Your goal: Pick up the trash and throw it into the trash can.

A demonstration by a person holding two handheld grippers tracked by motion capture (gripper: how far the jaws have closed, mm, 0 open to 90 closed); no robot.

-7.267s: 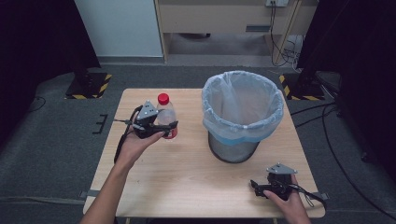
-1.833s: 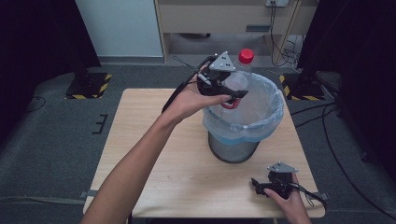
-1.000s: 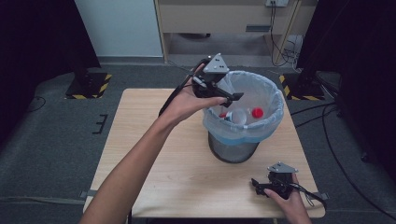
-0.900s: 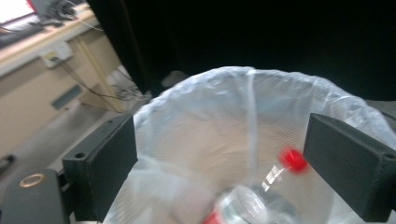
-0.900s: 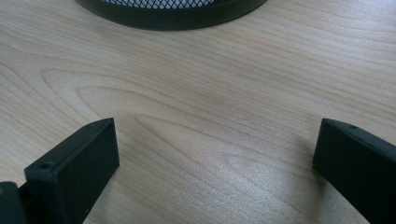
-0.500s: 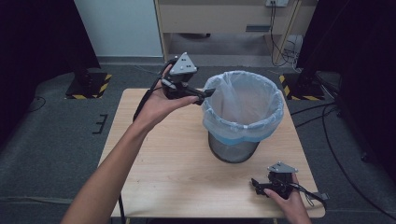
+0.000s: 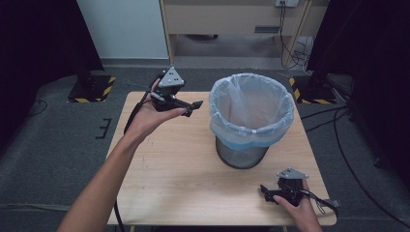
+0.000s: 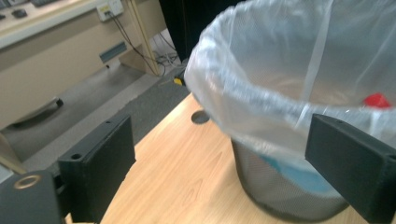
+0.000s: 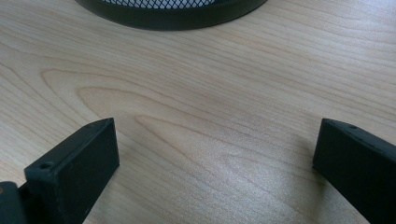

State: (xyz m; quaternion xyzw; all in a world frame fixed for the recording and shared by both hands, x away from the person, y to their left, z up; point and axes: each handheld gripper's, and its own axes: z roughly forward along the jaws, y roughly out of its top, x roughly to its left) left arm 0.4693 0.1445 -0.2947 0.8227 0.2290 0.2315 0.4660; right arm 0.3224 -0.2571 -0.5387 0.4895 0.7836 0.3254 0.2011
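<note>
While the left gripper (image 7: 192, 107) hovers wide and empty left of the mesh bin (image 7: 251, 118), a red cap (image 8: 377, 100) shows inside its liner. Right gripper (image 7: 267, 192) rests on the counter (image 7: 183, 169) near the bin base, jaws wide, empty.

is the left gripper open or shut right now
Open. In the left gripper view its two black jaws stand wide apart with nothing between them, and the left gripper is held beside the bin.

Even overhead light falls on the table (image 7: 183, 169), dark surrounds lie beyond it, glare whitens the bin liner (image 8: 280, 70), and near the lens the black jaws blur softly.
</note>
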